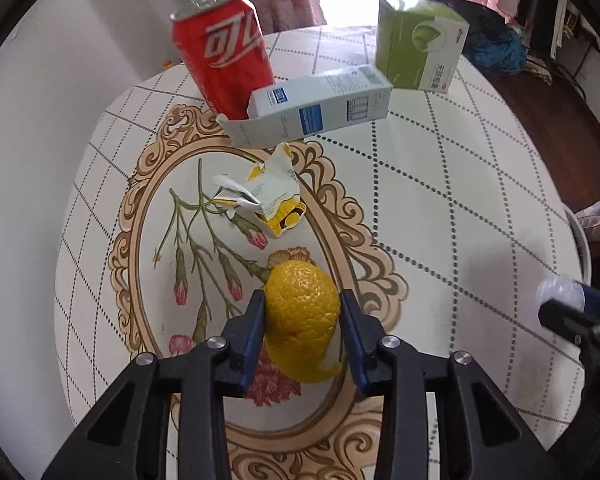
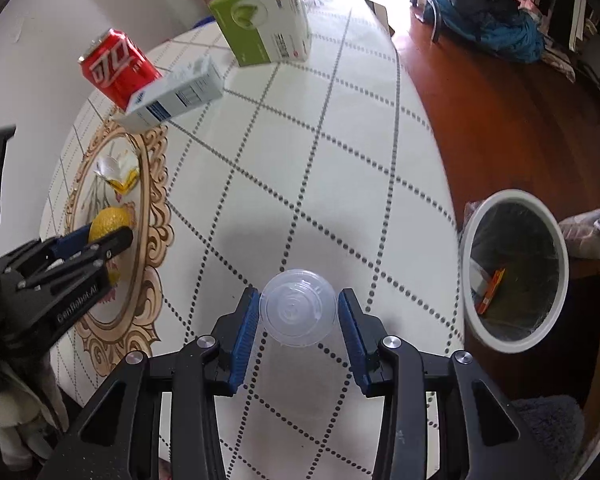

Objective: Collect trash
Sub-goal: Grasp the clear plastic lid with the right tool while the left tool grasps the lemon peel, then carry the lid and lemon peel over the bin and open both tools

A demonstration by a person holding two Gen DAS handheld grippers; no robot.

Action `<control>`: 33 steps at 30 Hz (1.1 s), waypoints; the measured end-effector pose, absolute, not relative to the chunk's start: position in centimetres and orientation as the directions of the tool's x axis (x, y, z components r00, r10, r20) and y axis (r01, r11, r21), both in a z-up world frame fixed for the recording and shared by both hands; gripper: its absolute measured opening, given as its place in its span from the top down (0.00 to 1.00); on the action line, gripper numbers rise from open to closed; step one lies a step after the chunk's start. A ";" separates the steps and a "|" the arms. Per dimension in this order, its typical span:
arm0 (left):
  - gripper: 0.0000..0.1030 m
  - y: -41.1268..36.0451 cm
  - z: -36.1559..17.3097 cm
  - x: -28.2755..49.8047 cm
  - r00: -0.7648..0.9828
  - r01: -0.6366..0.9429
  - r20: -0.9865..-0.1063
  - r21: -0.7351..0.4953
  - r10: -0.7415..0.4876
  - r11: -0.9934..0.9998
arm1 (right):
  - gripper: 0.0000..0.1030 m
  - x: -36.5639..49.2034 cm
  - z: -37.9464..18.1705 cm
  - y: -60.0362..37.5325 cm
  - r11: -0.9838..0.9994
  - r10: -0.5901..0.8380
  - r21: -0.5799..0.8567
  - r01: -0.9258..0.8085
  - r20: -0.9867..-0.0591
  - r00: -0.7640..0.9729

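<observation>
My left gripper (image 1: 302,310) is shut on a yellow citrus peel (image 1: 302,320), its blue pads touching both sides, over the table's floral oval. It also shows in the right wrist view (image 2: 112,236) with the peel (image 2: 106,220). My right gripper (image 2: 298,308) is shut on a clear plastic cup (image 2: 298,306), held above the table; it shows at the right edge of the left wrist view (image 1: 556,300). On the table lie a crumpled yellow-white wrapper (image 1: 264,196), a white-blue carton (image 1: 320,106), a red cola can (image 1: 224,52) and a green box (image 1: 420,48).
A white-rimmed trash bin (image 2: 514,268) lined with a bag stands on the wooden floor right of the round table (image 2: 340,160), with some trash inside. A white wall is on the left; clothes and curtains are at the back.
</observation>
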State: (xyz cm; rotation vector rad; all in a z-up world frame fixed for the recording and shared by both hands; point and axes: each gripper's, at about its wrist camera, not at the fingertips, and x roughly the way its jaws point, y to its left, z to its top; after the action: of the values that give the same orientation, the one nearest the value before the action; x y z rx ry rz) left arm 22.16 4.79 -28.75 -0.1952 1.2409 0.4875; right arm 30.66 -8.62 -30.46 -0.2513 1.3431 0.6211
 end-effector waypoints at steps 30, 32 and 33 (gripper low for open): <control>0.69 -17.3 -20.4 39.2 0.492 -0.181 -0.870 -0.114 -0.010 0.977 | 0.59 43.0 -22.2 -34.0 0.952 0.254 0.176 -0.249 -0.911 0.326; 0.69 -18.6 -22.4 41.1 0.449 -0.158 -0.891 -0.158 -0.072 0.975 | 0.59 44.2 -23.7 -35.9 0.960 0.236 0.172 -0.222 -0.923 0.304; 0.69 -19.0 -22.8 41.6 0.433 -0.160 -0.896 -0.179 -0.094 0.971 | 0.59 44.7 -24.6 -36.7 0.962 0.230 0.172 -0.213 -0.929 0.291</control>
State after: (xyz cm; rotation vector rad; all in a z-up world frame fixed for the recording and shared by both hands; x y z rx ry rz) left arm 41.63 -19.00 -22.77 -0.2528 1.1256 0.0415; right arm 44.72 -36.69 -24.65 0.0162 1.2405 0.2950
